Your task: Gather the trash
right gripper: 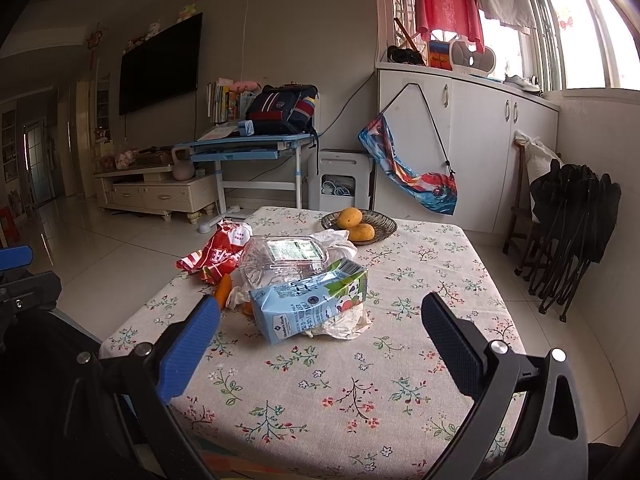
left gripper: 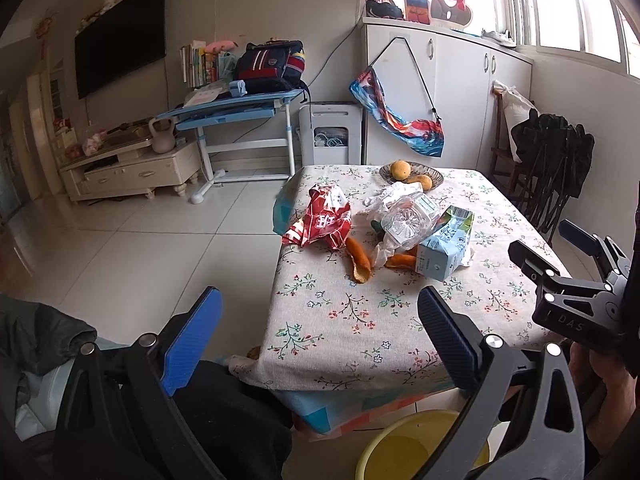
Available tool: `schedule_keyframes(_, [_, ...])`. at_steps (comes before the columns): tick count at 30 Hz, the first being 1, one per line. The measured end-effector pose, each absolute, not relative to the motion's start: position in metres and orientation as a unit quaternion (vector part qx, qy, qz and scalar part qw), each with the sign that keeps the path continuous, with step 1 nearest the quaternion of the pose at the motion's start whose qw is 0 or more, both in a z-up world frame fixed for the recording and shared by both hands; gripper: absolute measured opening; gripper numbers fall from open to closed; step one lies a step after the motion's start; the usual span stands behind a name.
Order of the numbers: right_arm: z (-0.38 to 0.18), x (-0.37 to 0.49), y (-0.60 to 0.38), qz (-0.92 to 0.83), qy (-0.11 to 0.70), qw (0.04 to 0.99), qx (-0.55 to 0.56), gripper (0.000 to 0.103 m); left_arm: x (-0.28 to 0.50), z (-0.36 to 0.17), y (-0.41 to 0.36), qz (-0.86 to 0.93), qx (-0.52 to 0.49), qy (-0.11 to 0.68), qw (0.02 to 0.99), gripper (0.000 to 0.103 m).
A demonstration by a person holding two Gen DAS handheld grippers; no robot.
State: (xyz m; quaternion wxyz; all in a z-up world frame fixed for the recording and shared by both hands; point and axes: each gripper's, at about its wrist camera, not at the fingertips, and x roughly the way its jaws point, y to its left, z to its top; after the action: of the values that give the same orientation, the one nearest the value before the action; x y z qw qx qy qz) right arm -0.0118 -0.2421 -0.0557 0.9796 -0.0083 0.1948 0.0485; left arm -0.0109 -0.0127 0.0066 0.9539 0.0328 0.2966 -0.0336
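Observation:
A pile of trash lies on the floral tablecloth (left gripper: 360, 328): a crumpled red snack bag (left gripper: 320, 222), a crushed clear plastic bottle (left gripper: 408, 216), a light blue drink carton (left gripper: 444, 246), orange peels (left gripper: 359, 260) and crumpled white paper (left gripper: 394, 194). The same pile shows in the right wrist view: bag (right gripper: 218, 254), bottle (right gripper: 286, 258), carton (right gripper: 308, 300). My left gripper (left gripper: 320, 312) is open and empty, near the table's front left corner. My right gripper (right gripper: 320, 316) is open and empty, short of the carton.
A dish with mangoes (left gripper: 412, 174) sits at the table's far edge. A yellow basin (left gripper: 420, 446) stands on the floor below the table's near edge. A black folded chair (right gripper: 568, 220) leans at the right wall. The tiled floor (left gripper: 140, 240) lies to the left.

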Motion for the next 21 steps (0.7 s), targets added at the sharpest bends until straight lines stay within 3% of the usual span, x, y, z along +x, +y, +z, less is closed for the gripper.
schedule_keyframes(21, [-0.0585, -0.0089, -0.2401, 0.053, 0.200, 0.978, -0.001, 0.097, -0.0110, 0.0065, -0.0133, -0.034, 0.035, 0.295, 0.954, 0.095])
